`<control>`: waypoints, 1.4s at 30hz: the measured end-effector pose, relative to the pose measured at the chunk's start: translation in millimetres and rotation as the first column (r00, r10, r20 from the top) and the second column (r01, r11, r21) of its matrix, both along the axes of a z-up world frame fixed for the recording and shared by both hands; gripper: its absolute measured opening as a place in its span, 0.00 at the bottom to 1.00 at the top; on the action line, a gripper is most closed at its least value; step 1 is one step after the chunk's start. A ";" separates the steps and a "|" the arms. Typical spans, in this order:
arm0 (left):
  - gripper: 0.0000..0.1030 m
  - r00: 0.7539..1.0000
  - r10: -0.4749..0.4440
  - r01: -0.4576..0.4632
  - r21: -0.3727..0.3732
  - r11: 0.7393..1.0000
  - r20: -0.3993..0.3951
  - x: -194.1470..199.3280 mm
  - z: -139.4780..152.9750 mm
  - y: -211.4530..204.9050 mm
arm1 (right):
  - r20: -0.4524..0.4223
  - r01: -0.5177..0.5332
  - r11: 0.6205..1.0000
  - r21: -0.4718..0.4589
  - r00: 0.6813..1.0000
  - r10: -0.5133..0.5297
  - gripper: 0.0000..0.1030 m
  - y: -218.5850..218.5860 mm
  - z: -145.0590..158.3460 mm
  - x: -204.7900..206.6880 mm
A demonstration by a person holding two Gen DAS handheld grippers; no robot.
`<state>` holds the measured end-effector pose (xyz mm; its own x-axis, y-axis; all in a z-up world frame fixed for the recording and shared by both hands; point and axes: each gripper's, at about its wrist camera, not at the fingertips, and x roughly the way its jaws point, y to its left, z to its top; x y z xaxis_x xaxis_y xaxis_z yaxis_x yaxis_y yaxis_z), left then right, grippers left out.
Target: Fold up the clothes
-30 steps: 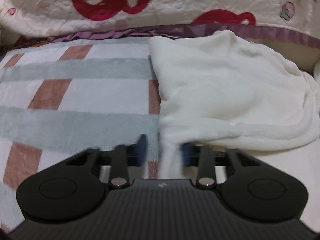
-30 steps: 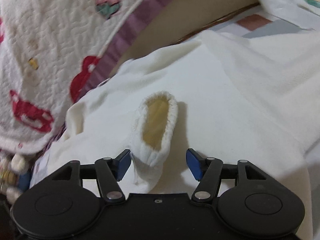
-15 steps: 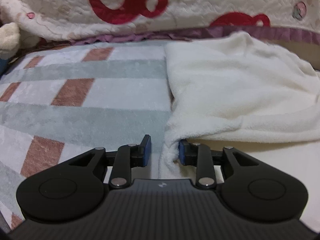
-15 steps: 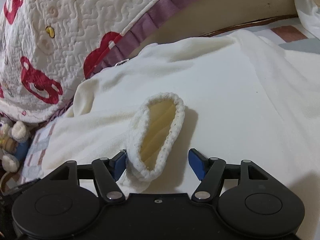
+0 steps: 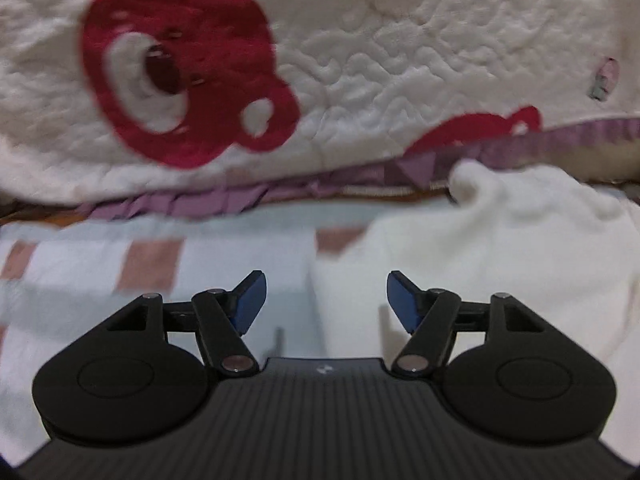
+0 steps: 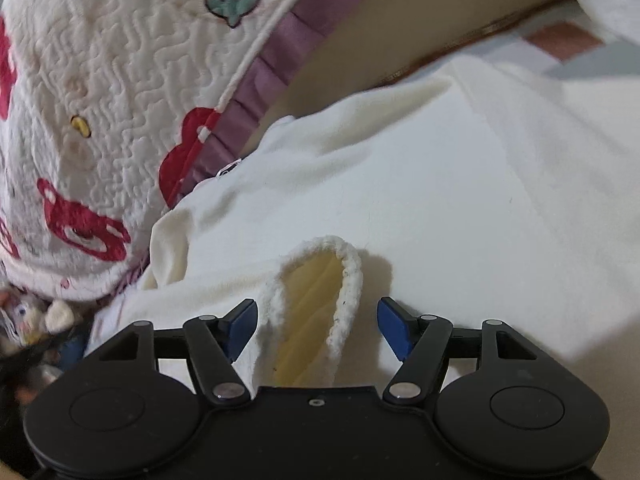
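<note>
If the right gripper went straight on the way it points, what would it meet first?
Probably the ribbed cuff of the cream garment: it already stands between the open right gripper fingers, though whether it touches them is unclear.

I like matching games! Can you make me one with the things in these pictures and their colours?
Things:
1. gripper pads
2. bear on the quilt
3. quilt frill
4. inside of the sleeve cuff

Colours:
A. yellow
B. blue
C. purple
D. red

Pairs: 1-B, 2-D, 3-C, 4-A
</note>
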<state>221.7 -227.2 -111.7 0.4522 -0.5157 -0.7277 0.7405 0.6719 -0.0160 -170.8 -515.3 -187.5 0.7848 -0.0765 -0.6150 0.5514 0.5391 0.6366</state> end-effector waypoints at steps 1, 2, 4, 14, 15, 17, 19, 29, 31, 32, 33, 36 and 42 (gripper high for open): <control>0.64 1.000 -0.013 0.013 0.022 1.000 0.001 4.7 -7.1 -14.0 | -0.004 -0.006 1.000 -0.016 1.000 0.006 0.70 3.0 0.5 1.5; 0.64 1.000 -0.018 0.018 0.036 0.999 -0.006 8.9 -13.4 -25.5 | -0.016 -0.025 0.999 -0.039 1.000 0.024 0.70 6.2 1.9 4.1; 0.64 0.999 -0.011 0.013 0.048 0.999 -0.035 15.0 -24.0 -40.4 | -0.047 -0.070 0.993 -0.090 0.997 0.066 0.70 12.4 5.0 9.4; 0.14 0.991 0.089 -0.084 0.057 0.995 -0.097 32.1 -48.3 -49.4 | -0.133 -0.244 0.942 -0.229 0.967 0.219 0.71 10.8 10.9 31.9; 0.14 0.995 0.085 -0.081 0.067 0.994 -0.056 29.3 -42.3 -50.6 | -0.119 -0.262 0.932 -0.251 0.964 0.239 0.68 12.9 11.0 33.4; 0.14 0.996 0.069 -0.073 0.078 0.994 0.052 21.5 -31.6 -50.7 | -0.100 -0.297 0.908 -0.296 0.955 0.279 0.30 16.8 11.7 36.7; 0.14 0.988 0.037 -0.055 0.116 0.992 0.151 14.0 -30.2 -52.3 | -0.090 -0.302 0.883 -0.360 0.953 0.289 0.21 19.5 20.3 38.4; 0.53 0.948 0.149 -0.174 0.063 0.983 0.280 -3.6 -41.4 -30.4 | -0.090 -0.227 0.873 -0.431 0.974 0.209 0.18 7.7 30.7 38.8; 0.53 0.942 0.160 -0.172 0.014 0.985 0.294 -21.7 -27.5 -19.9 | -0.110 -0.225 0.880 -0.418 0.974 0.197 0.21 4.9 26.3 38.9; 0.53 0.950 0.144 -0.150 -0.001 0.989 0.276 -30.7 -22.3 -14.4 | -0.119 -0.225 0.883 -0.412 0.974 0.192 0.24 3.5 24.1 39.0; 0.49 0.966 0.107 -0.107 -0.012 0.994 0.234 -39.1 -18.9 -8.8 | -0.129 -0.224 0.886 -0.405 0.974 0.187 0.24 2.1 21.9 39.0; 0.17 0.996 -0.008 0.010 -0.018 1.000 0.094 -60.6 -19.2 4.3 | -0.159 -0.220 0.896 -0.386 0.972 0.171 0.39 -2.2 15.4 39.2; 0.17 0.990 -0.105 0.097 0.086 0.992 0.099 -92.9 -57.0 21.0 | -0.120 -0.182 0.930 -0.319 0.981 0.150 0.33 -9.9 9.3 35.2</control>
<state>128.8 -206.2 -168.8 0.4754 -0.5038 -0.7213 0.7994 0.5897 0.1150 -135.6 -525.2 -178.2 0.7448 -0.1594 -0.6480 0.4839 0.7977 0.3599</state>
